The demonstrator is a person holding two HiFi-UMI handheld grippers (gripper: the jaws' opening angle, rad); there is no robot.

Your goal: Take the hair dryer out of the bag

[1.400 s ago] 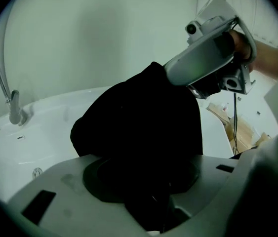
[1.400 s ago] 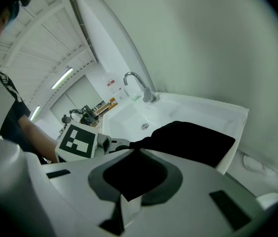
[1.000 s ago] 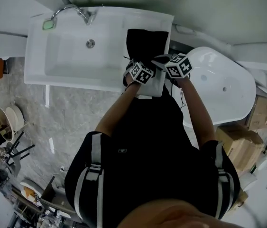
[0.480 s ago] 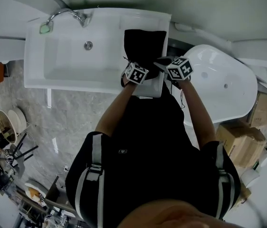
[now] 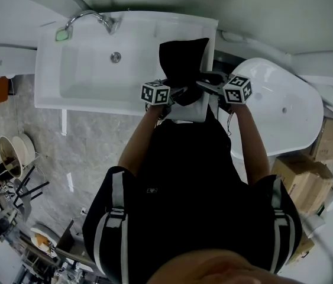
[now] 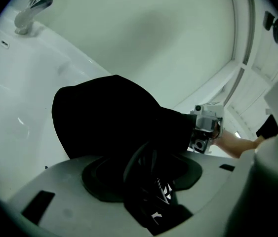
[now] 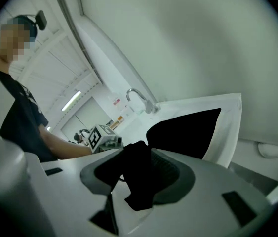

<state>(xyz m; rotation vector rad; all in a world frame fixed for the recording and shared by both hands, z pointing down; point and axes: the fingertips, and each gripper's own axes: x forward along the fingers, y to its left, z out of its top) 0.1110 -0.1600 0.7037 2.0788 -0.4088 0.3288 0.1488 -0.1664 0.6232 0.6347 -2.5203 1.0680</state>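
A black bag (image 5: pixel 182 61) lies on the white ledge (image 5: pixel 204 25) at the right of the sink, and no hair dryer shows outside it. My left gripper (image 5: pixel 174 93) is at the bag's near left edge. Its jaws have just been closing a little, and dark folds of the bag (image 6: pixel 104 117) sit gripped between them. My right gripper (image 5: pixel 212 83) is at the near right edge. Its jaws have just been opening, and a flap of black fabric (image 7: pixel 139 174) still hangs between them, no longer pinched. Each gripper view shows the other gripper across the bag's mouth.
The sink basin (image 5: pixel 89 70) with its faucet (image 5: pixel 89 16) is left of the bag. A white bathtub (image 5: pixel 278 111) stands to the right, with cardboard boxes (image 5: pixel 299 182) beside it. Bowls and tools (image 5: pixel 9 152) clutter the floor at the left.
My left gripper has moved left, risen and rolled, and the right has shifted slightly right. The bag's mouth is pulled wider between them, and its far right corner now stands up.
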